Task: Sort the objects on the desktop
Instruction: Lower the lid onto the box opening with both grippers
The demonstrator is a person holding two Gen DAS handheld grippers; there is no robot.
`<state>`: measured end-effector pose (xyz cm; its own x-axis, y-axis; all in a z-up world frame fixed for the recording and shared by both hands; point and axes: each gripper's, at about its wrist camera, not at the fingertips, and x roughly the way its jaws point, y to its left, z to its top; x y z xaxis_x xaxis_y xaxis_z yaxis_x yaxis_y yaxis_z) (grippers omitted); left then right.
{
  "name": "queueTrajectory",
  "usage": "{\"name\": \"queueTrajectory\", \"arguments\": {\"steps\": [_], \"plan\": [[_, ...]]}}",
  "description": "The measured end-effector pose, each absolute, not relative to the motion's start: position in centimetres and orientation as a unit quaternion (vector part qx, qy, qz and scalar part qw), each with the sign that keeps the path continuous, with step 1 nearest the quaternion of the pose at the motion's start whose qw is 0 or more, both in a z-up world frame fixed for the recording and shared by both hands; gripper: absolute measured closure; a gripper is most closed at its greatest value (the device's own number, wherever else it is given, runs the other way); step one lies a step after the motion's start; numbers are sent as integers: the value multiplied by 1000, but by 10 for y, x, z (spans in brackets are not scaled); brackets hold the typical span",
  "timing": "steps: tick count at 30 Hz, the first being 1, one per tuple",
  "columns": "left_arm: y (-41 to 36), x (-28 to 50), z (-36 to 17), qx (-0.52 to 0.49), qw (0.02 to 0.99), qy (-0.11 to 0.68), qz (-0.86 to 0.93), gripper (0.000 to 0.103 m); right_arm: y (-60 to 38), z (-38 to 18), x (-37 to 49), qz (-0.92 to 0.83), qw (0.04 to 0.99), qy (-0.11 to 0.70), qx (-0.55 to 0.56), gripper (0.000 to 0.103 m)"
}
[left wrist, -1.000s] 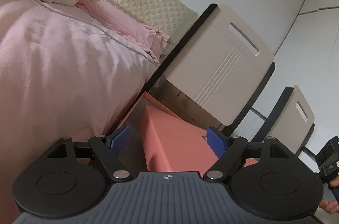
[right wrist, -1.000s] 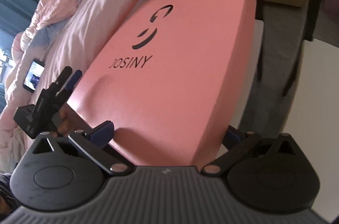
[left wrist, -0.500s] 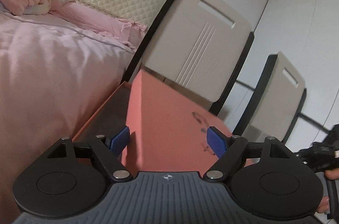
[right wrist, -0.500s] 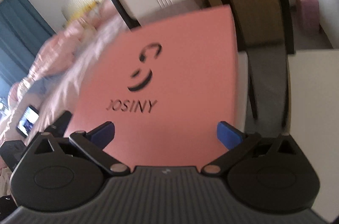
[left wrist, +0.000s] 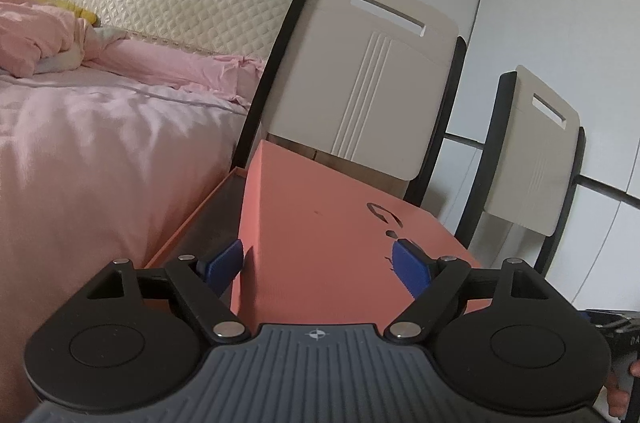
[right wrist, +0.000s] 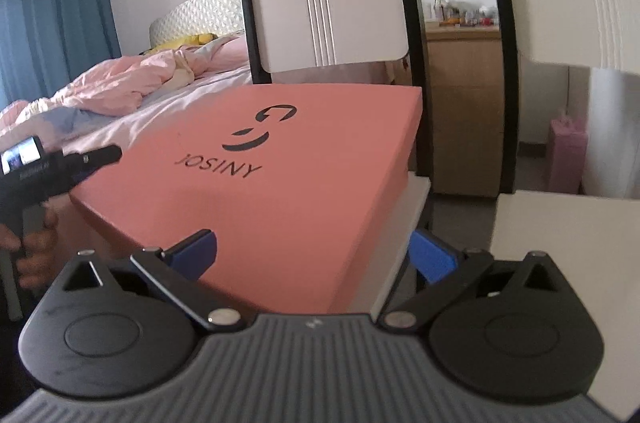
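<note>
A flat pink box lid (right wrist: 280, 175) printed JOSINY lies nearly level over its pink box base (left wrist: 200, 219); the lid also shows in the left wrist view (left wrist: 332, 223). My left gripper (left wrist: 318, 261) is open, its blue pads either side of the lid's near left corner, one beside the lid's side wall, one over its top. My right gripper (right wrist: 312, 253) is open around the lid's near right corner, left pad above the top face, right pad beyond the edge. The left gripper also shows in the right wrist view (right wrist: 60, 163).
A bed with pink bedding (left wrist: 100, 143) lies left of the box. Two white chairs with black frames (left wrist: 372, 83) (left wrist: 536, 151) stand behind it. A white tabletop (right wrist: 568, 243) is at the right, a wooden nightstand (right wrist: 464, 103) further back.
The lid has come down from a steep tilt to nearly level over the base. Both grippers swung down with it and stayed open around its corners.
</note>
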<state>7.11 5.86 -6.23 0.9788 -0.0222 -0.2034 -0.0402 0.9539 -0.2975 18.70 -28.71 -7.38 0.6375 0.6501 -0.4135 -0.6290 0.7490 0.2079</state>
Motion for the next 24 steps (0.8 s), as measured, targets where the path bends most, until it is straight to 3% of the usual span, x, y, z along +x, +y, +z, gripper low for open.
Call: {"name": "queueTrajectory", "arguments": {"steps": [9, 24], "plan": [[52, 75, -66, -130, 986, 105, 16, 17, -286, -90, 165, 345, 916, 204, 5, 0], [43, 73, -72, -107, 989, 94, 47, 17, -278, -98, 157, 357, 907, 225, -10, 0]]}}
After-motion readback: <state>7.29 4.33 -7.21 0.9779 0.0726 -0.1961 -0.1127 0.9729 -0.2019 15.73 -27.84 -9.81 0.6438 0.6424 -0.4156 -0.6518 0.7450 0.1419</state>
